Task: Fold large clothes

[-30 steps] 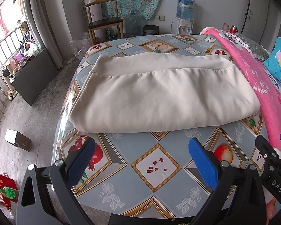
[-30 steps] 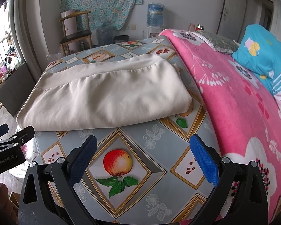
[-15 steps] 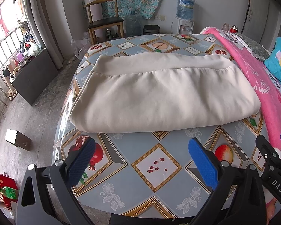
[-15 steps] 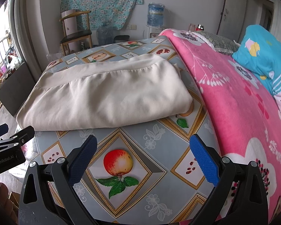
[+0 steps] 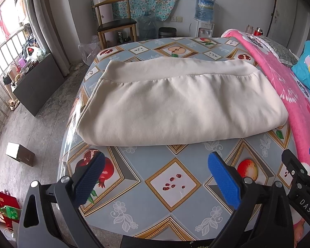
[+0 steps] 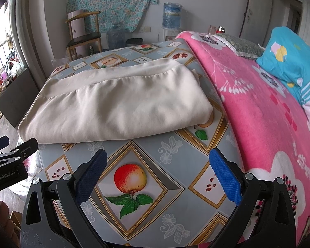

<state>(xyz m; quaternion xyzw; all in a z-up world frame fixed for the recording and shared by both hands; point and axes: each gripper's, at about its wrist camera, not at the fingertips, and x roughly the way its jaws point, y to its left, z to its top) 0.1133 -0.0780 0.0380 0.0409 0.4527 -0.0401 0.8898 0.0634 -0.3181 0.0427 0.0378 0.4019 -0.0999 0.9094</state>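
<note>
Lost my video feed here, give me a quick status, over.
Left gripper open, right gripper open, both empty. Cream garment folded flat on the fruit-print tablecloth, untouched. Nothing between grippers and garment.

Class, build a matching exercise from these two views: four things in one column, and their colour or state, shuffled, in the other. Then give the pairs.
Things:
1. garment
2. blanket
3. left gripper
4. pillow

Descriptions:
A. pink, flowered
B. open, holding nothing
C. turquoise
D. cream, folded on the fruit-print tablecloth

Pairs: 1-D, 2-A, 3-B, 4-C
</note>
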